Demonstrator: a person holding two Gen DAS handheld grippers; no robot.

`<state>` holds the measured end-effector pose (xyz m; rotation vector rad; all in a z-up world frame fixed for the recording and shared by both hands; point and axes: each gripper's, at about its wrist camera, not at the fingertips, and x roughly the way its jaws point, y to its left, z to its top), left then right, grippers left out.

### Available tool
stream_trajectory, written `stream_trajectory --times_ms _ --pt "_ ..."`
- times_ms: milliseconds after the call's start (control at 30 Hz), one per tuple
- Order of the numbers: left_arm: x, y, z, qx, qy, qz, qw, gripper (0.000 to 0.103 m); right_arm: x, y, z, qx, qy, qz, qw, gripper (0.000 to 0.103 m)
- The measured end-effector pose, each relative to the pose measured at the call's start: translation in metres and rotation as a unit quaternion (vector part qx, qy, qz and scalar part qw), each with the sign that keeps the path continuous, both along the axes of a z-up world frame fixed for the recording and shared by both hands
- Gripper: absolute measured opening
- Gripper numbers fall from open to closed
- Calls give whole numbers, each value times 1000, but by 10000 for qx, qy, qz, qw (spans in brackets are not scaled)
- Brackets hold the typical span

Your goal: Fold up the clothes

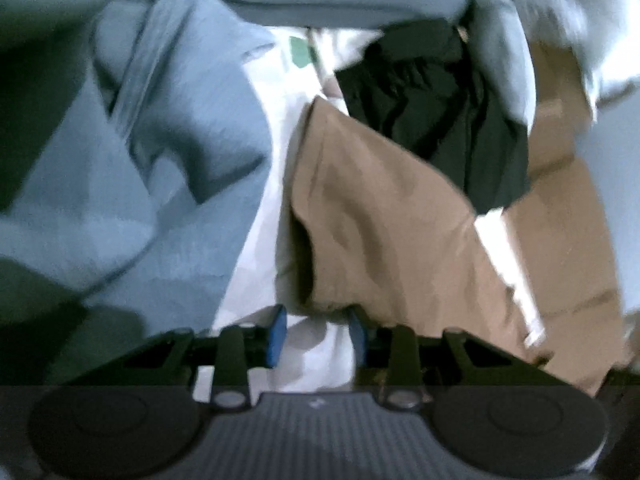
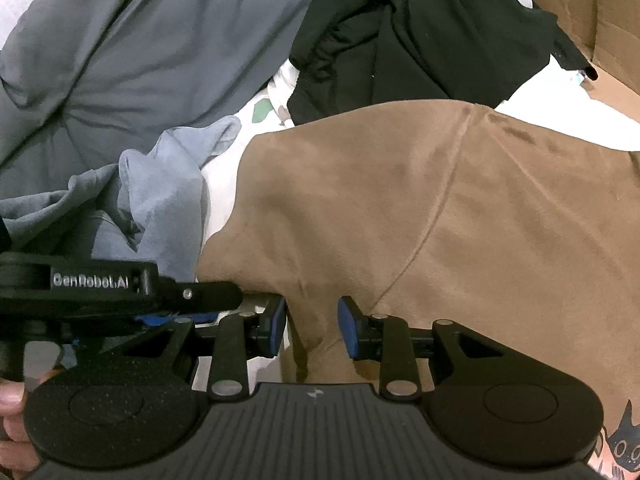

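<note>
My right gripper stood narrowly parted, its blue pads astride a raised fold of the brown garment; whether they pinched it I could not tell. My left gripper was parted over white sheet, the brown hem at its right pad. The brown cloth looked soft, napped, limp and light; I judged a hem or seam the best hold. A black garment lay against its far edge, blue-grey clothes crowded the left, cardboard behind.
</note>
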<state>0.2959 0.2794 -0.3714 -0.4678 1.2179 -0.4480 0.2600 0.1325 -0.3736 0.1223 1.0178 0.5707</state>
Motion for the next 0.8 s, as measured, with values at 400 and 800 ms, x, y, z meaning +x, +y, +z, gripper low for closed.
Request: stream_trajectory --times_ms 400,800 --pt "4 1 -12 -747 200 693 9946 37 3 1 -4 -41 79 -63 9999 36" --pt "4 -1 10 -387 -266 618 9970 8 -6 -11 8 647 255 302 9971 36"
